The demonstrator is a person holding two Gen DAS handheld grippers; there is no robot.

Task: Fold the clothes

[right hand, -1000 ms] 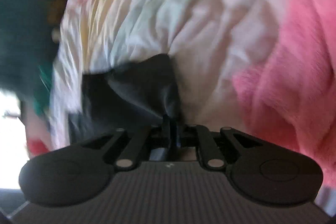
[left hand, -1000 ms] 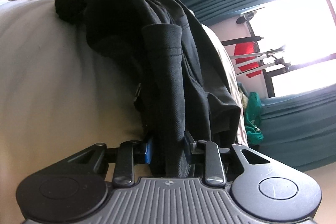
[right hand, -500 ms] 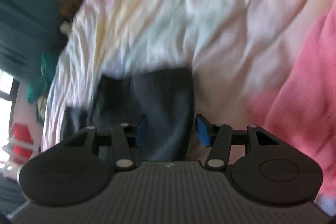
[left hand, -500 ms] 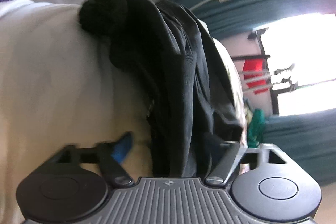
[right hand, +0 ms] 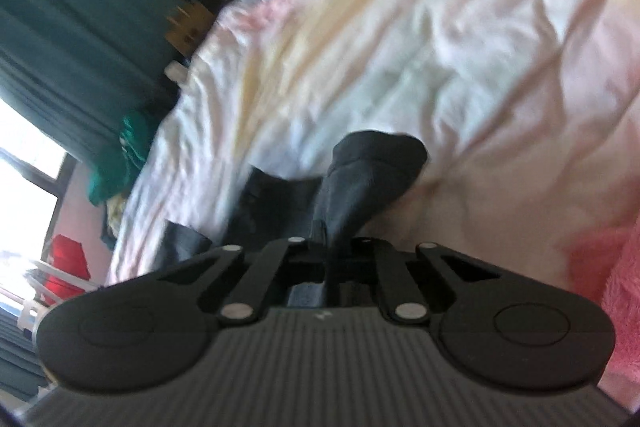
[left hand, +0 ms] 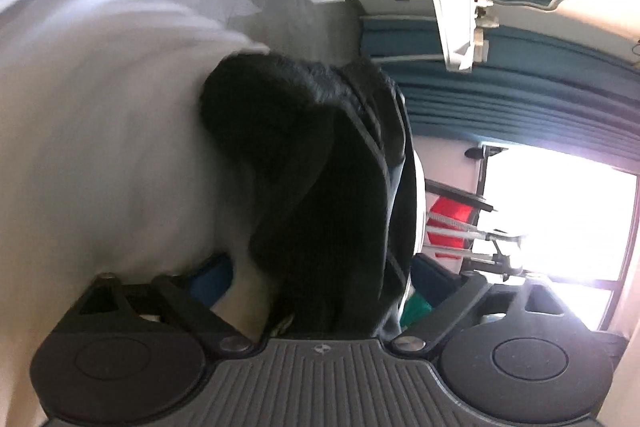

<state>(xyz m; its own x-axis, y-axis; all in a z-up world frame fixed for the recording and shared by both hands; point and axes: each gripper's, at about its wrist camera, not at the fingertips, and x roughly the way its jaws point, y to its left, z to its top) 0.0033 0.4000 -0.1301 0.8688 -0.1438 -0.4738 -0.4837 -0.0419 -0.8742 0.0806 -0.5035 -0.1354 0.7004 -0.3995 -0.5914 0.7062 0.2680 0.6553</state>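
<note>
The black garment (left hand: 320, 187) lies bunched on the bed (left hand: 100, 147), right in front of the left hand-held gripper (left hand: 320, 279) and running away from it. Its near end drops behind the gripper's body, so that part is hidden, and the cloth is so dark that its folds are hard to make out. The pale sheet to the left of it is blurred.

The left hand-held gripper is spread wide and has just been closing a little. The garment sits between its blue pads (left hand: 212, 279), but the pads do not press on it — there is a gap on the left side.

In the right wrist view, a dark corner of the same garment (right hand: 360, 183) sticks up just ahead of the right hand-held gripper (right hand: 330, 255). The jaws are pressed together and pinch this cloth, having just snapped closed on it. The rest of the garment trails off to the left and is smeared.

Beyond it lies a crumpled pastel quilt (right hand: 440, 47). A pink fuzzy blanket (right hand: 616, 267) is at the right edge, cut off.
</note>
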